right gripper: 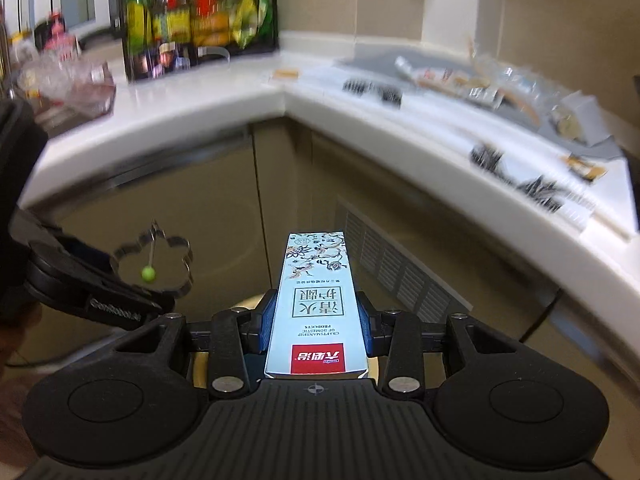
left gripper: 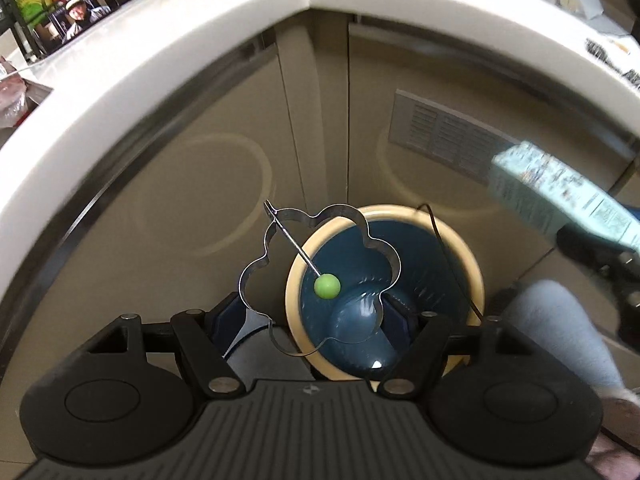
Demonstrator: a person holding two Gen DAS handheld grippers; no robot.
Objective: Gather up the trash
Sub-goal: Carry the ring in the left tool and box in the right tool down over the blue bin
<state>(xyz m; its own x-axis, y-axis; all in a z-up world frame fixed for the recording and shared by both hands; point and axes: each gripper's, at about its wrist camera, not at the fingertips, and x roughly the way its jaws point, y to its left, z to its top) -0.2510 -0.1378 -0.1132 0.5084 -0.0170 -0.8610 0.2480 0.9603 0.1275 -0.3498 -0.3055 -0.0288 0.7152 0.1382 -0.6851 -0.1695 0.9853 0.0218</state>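
Two items are held above the dark blue, cream-rimmed waste bin (left gripper: 384, 292): your left gripper (left gripper: 316, 316) fingers clasp a flower-shaped steel ring with a green-beaded pin (left gripper: 316, 268), and your right gripper (right gripper: 316, 320) fingers clamp a pale blue printed carton (right gripper: 316, 304). Centre each over the bin's mouth before releasing. Above the bin, the white counter (right gripper: 256, 100) carries more wrappers; nothing blocks the drop.

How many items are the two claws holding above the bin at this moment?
2. The left claw holds a flower-shaped metal ring with a green ball pin, over the bin. The right claw grips a light blue box beside it.
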